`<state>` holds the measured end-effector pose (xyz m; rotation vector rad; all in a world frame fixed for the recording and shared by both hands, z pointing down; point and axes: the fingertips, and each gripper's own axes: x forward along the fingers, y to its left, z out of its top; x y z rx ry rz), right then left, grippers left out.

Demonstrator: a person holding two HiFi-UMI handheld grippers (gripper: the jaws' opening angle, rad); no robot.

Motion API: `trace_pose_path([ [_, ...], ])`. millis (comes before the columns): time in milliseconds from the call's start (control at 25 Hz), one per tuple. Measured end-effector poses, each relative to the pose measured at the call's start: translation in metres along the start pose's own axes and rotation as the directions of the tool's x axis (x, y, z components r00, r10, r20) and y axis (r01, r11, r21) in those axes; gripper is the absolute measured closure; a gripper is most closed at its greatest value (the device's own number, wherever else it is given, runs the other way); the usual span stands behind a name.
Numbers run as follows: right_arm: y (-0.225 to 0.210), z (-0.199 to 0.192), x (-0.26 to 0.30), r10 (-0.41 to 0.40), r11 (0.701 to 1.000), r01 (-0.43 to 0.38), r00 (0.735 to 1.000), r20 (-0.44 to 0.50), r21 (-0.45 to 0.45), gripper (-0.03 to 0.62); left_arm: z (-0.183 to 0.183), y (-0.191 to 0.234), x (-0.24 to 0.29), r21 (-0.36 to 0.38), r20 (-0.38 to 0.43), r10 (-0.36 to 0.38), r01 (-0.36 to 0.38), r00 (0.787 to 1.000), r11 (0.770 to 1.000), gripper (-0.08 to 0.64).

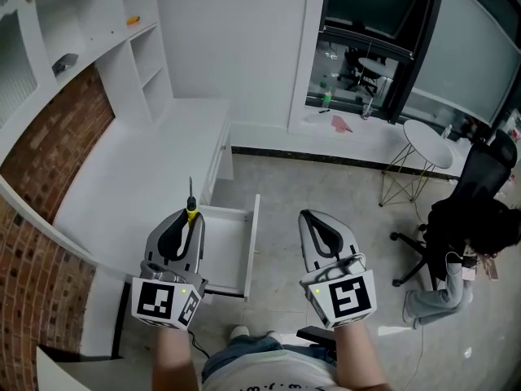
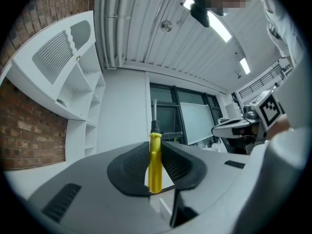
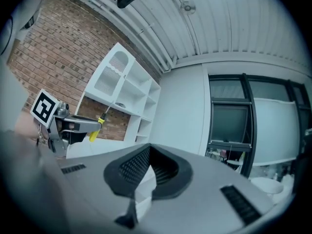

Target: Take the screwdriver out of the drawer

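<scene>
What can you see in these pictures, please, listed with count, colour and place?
screwdriver: one, yellow handle, dark shaft, clamped in the left gripper
drawer: one, white, pulled open from the desk
desk: one, white, along the brick wall
shelving: one unit, white, above the desk
round table: one, white, right, near the windows
office chair: one, black, far right
seated person: one, dark top, far right
left gripper: one, grey, shut on the screwdriver, by the drawer
right gripper: one, grey, jaws together, empty
</scene>
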<state>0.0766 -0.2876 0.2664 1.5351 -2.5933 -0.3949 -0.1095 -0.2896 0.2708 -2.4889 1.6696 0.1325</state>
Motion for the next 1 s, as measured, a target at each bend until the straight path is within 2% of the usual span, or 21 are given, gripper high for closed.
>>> trace_pose_path([
  [360, -0.004, 0.011, -0.006, -0.028, 1.000, 0.028, 0.999, 0.023, -0.008, 0.581, 0.010, 0.001, -0.002, 0.012, 0.030, 0.004, -0.004, 1.000, 1.000, 0.479],
  [1000, 0.001, 0.012, -0.001, -0.022, 1.000, 0.023, 0.999, 0.031, -0.013, 0.581, 0.015, 0.002, 0.000, 0.020, 0.043, -0.009, 0.008, 0.999, 1.000, 0.479],
])
